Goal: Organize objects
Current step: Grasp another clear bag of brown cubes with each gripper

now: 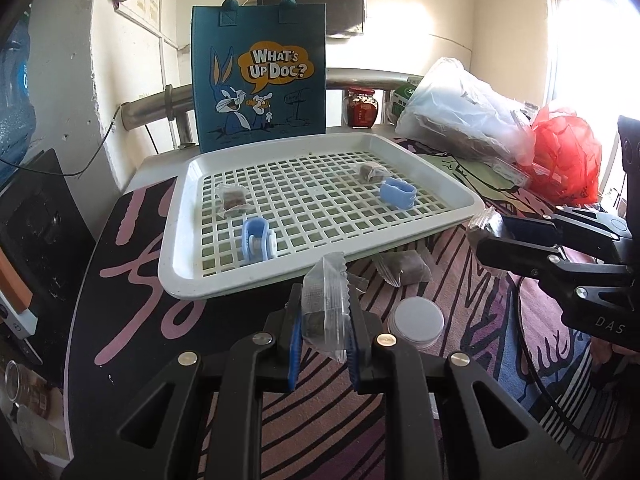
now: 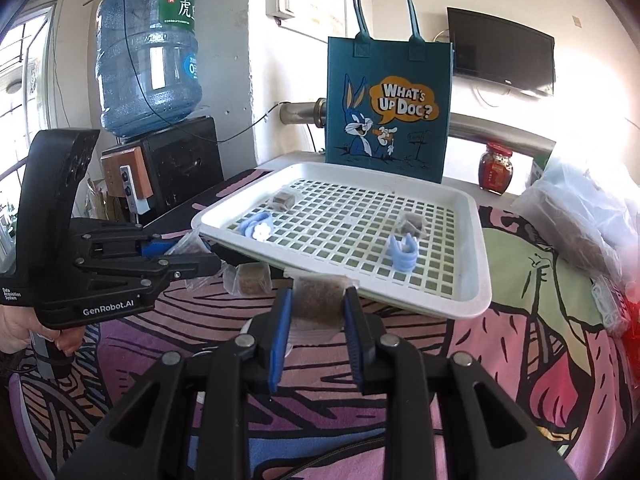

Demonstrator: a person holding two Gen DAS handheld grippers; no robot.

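My left gripper (image 1: 325, 300) is shut on a clear-wrapped brown snack packet (image 1: 324, 276), held just above the table in front of the white slotted tray (image 1: 180, 264). My right gripper (image 2: 318, 300) is shut on a second wrapped packet (image 2: 320, 308) at the tray's (image 2: 460, 304) near edge. Each gripper also shows from the side in the other view, the right gripper (image 1: 486, 232) and the left gripper (image 2: 196, 256). In the tray lie two packets (image 1: 232, 200) (image 1: 370, 171) and two blue clips (image 1: 258, 238) (image 1: 396, 192). Another packet (image 1: 408, 272) lies on the patterned cloth.
A blue cartoon tote bag (image 1: 260, 76) stands behind the tray, beside a red jar (image 1: 362, 106). A clear plastic bag (image 1: 460, 116) and a red one (image 1: 568, 160) crowd the right side. A white round lid (image 1: 418, 320) lies near my left fingers. A water bottle (image 2: 148, 56) stands at the left.
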